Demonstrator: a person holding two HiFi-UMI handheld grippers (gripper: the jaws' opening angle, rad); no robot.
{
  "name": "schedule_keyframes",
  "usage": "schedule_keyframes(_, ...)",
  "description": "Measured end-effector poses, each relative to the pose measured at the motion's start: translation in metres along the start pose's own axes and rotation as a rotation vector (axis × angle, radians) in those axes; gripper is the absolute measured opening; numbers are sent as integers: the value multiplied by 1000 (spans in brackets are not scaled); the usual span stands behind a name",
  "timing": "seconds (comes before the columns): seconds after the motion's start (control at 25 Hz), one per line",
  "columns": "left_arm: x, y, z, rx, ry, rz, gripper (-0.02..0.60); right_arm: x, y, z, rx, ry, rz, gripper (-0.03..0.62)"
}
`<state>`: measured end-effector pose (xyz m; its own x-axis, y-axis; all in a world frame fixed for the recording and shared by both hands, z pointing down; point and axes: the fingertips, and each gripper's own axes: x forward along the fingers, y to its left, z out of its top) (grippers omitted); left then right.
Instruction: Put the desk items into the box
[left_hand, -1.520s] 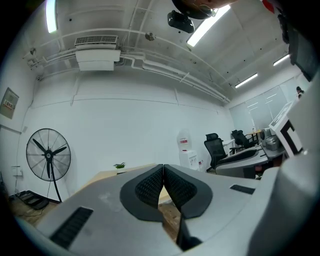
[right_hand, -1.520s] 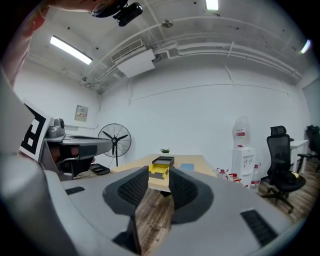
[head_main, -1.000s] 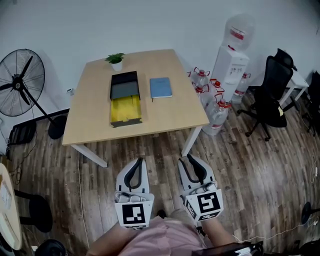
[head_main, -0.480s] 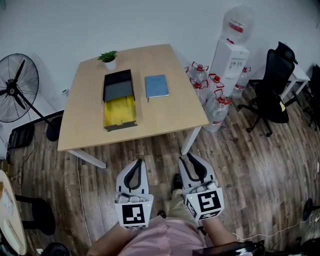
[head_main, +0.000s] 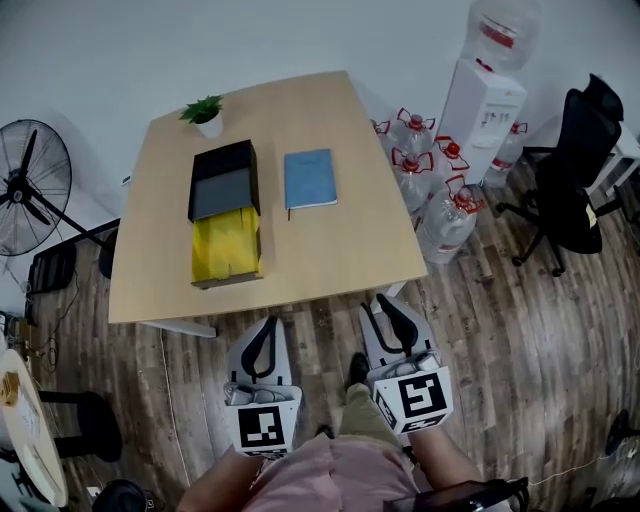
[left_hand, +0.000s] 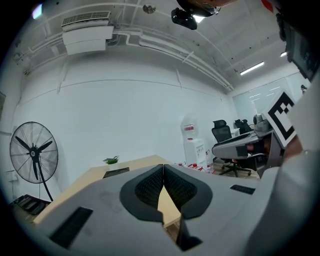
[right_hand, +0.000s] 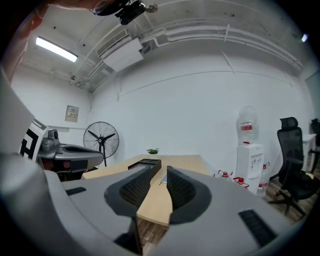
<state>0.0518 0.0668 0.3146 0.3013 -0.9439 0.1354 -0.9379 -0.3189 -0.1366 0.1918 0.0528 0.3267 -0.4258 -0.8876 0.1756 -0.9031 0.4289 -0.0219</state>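
A black box (head_main: 222, 180) with a grey inside lies on the wooden table (head_main: 340, 250), and a yellow flat part (head_main: 227, 244) adjoins its near end. To its right rests a blue notebook (head_main: 309, 178). A small potted plant (head_main: 206, 113) stands at the table's far corner. Both grippers hang over the floor just short of the table's near edge, holding nothing. The left gripper (head_main: 270, 322) (left_hand: 163, 167) has its tips touching. The right gripper (head_main: 381, 300) (right_hand: 159, 172) shows a narrow gap between its jaws. The box (right_hand: 147, 163) lies ahead of the right gripper.
A standing fan (head_main: 30, 185) is left of the table. A water dispenser (head_main: 485, 100), several water bottles (head_main: 430, 190) and a black office chair (head_main: 575, 170) stand to the right. A second table's edge (head_main: 25, 430) shows at lower left.
The person has come closer to the table: its near edge now lies just beyond the gripper tips. Both grippers keep their pose in front of the body.
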Motion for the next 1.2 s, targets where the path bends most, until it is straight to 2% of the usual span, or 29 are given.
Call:
schedule_keyframes(0.32, 91, 5, 20, 0, 19, 76, 12, 80, -63, 23, -4, -2, 90, 100)
schedule_keyframes(0.68, 129, 22, 38, 8, 0, 133, 12, 134, -87, 55, -35, -45, 135, 97)
schedule_keyframes(0.88, 142, 37, 26, 32, 34, 118, 12, 160, -97, 61, -35, -48, 109, 95)
schedule_keyframes(1.2, 190, 74, 18, -12, 13, 64, 13, 214, -98, 58, -51, 3, 53, 95)
